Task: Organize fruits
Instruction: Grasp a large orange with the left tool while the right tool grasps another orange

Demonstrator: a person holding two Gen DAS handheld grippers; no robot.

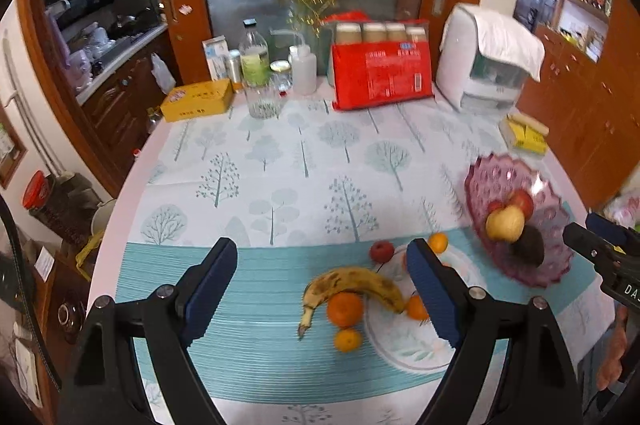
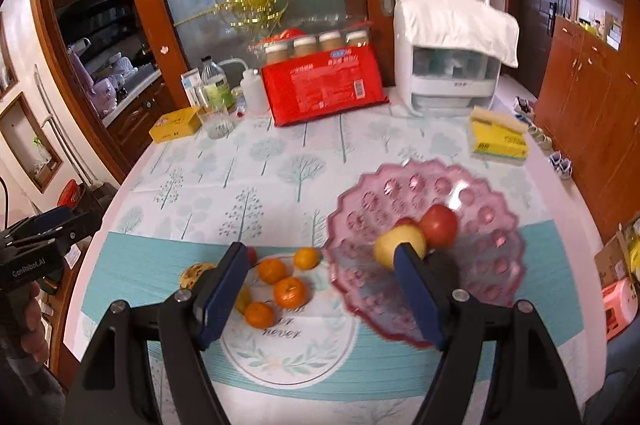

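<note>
The tabletop (image 1: 280,161) lies under a tree-print cloth, below and ahead of both tools. The pink bowl (image 2: 472,185) sits just ahead of the right tool (image 2: 320,289), holding a red apple (image 2: 440,225), a yellow apple (image 2: 394,239) and a dark fruit (image 1: 532,245). The banana (image 1: 352,283) lies between the fingers of the left tool (image 1: 322,289), with oranges (image 1: 345,309) touching it and a small red fruit (image 1: 381,251) just beyond. Both tools are released, fingers apart and gripping nothing. In the right wrist view, four oranges sit left of the bowl.
</note>
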